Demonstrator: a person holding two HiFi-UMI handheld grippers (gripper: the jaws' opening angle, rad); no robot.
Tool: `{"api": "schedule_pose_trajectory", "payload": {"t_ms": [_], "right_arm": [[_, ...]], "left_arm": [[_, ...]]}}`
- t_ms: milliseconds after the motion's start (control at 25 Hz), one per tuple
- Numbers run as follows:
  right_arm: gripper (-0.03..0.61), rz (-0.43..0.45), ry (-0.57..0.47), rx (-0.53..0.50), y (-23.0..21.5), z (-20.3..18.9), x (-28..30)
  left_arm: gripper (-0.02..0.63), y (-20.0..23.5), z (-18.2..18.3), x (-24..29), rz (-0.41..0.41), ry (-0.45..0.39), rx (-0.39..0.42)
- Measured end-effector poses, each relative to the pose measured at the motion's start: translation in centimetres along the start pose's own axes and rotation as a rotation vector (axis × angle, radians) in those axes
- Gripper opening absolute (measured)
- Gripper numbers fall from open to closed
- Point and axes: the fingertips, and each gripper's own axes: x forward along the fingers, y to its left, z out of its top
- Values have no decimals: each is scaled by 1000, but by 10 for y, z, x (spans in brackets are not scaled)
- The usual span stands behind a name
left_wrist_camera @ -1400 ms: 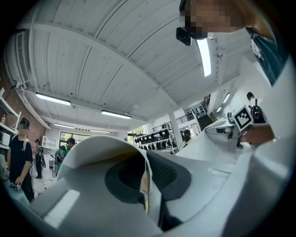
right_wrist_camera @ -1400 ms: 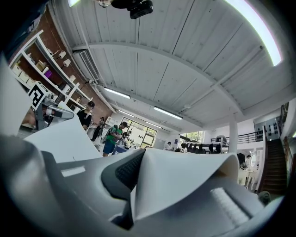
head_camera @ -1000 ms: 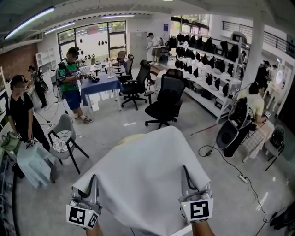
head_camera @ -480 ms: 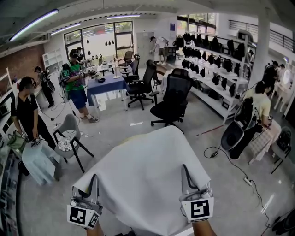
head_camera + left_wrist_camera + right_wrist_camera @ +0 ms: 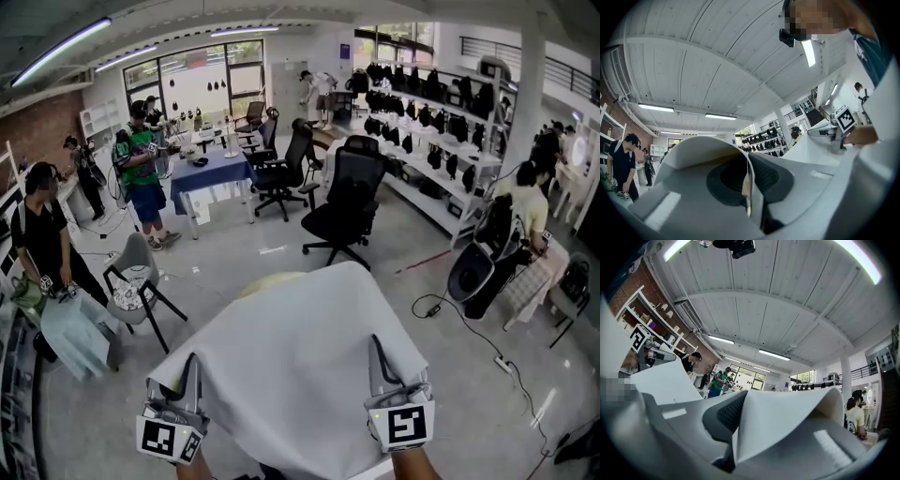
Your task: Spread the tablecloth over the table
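Plainly, the spreading step is in hand. Nearest, at 7 o'clock in the head view, the left tool [image 5: 190, 375] is clamped on one near corner of the tablecloth [image 5: 300, 347]. At 5 o'clock the right tool [image 5: 380, 361] is clamped on the other. Each tool's own view shows its jaws together with white fabric pinched between them and folding over them.

Between the tools the near hem is held up and stretched. The sheet runs away toward 12 o'clock, so its long axis seems to lie from 6 to 12, with the far edge pointing between 12 and 1. At 11 o'clock, just past that edge, a pale yellow curved rim peeps out, probably the worktop [image 5: 265, 279].

Next, I judge, both tools need to carry the cloth forward and lower it together under equal tension. Letting one corner lead would skew the drape. Farther off at 12 o'clock stands a black office chair [image 5: 342, 202].
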Motion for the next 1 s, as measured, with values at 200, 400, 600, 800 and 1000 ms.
{"api": "schedule_pose_trajectory", "payload": {"t_ms": [200,400,600,800,1000], "right_arm": [[15,-19,12,-1,3,2,18],[14,-34,15,-1,15,5,38],[15,-59,19,-3,26,11,57],[15,-84,28,-4,39,14,80],[15,-113,32,-9,53,15,101]], "left_arm": [[11,16,-4,16,-22,-4,-7],[11,42,-12,27,-34,-4,-12],[11,65,-17,41,-60,-10,-19],[11,93,-25,57,-84,-17,-24],[11,119,-35,72,-114,-27,-28]]}}
